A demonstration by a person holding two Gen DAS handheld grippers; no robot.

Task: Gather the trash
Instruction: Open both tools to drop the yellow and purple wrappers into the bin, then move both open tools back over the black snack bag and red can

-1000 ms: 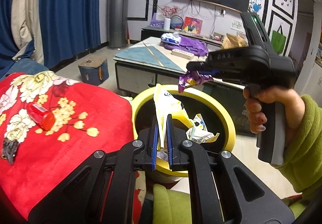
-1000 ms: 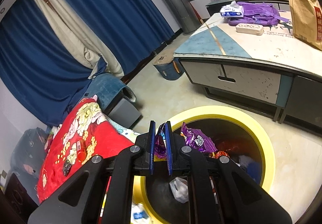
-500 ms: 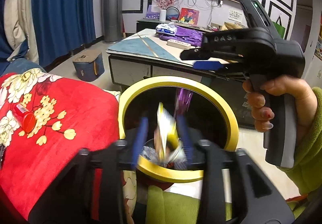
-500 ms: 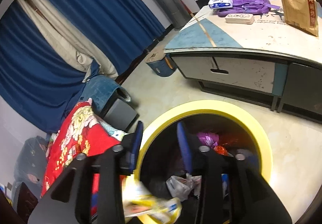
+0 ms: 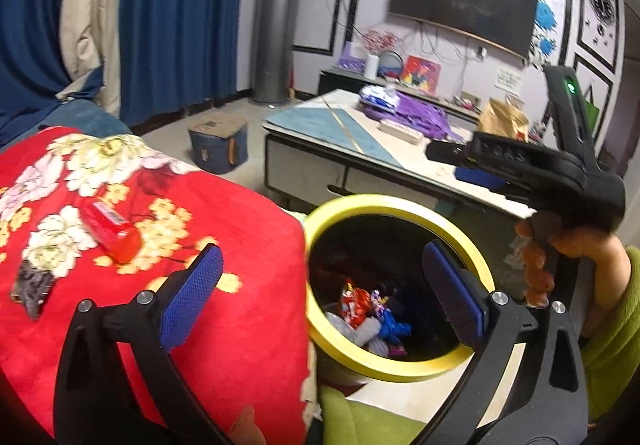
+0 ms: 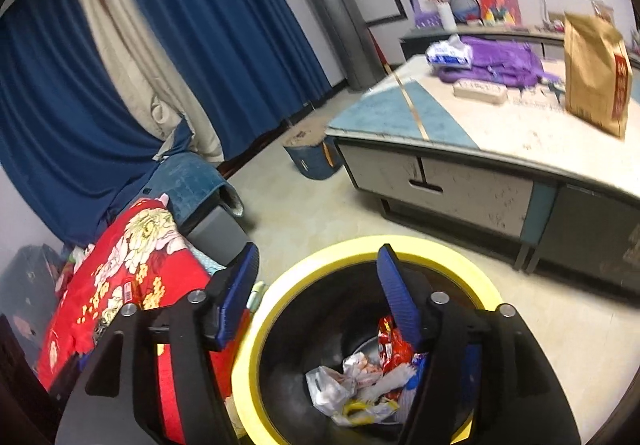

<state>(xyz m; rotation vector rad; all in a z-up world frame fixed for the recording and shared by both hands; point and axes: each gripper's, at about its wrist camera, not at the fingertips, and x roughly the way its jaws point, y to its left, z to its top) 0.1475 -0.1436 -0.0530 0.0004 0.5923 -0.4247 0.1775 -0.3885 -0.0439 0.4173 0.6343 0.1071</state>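
Now | L hand-held gripper [image 5: 322, 279] opening, empty | R hand-held gripper [image 6: 318, 277] opening, empty | over bin [image 6: 452, 249]

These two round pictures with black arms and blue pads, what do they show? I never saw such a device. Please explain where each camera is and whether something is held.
Nothing here is a robot. A person holds one hand-held pair of tongs in each hand, and a wide-angle camera on each looks forward along its two fingers, so the pictures bulge.

The left wrist view shows the left tongs from behind; the right tongs and the hand gripping them appear on its right side. The right wrist view looks past the right tongs into the yellow-rimmed bin.

Both tongs have their jaws opening, with nothing between them. Wrappers lie at the bottom of the bin.

On the red flowered blanket beside the bin lie a small red bottle and a dark wrapper, probably trash not yet collected.
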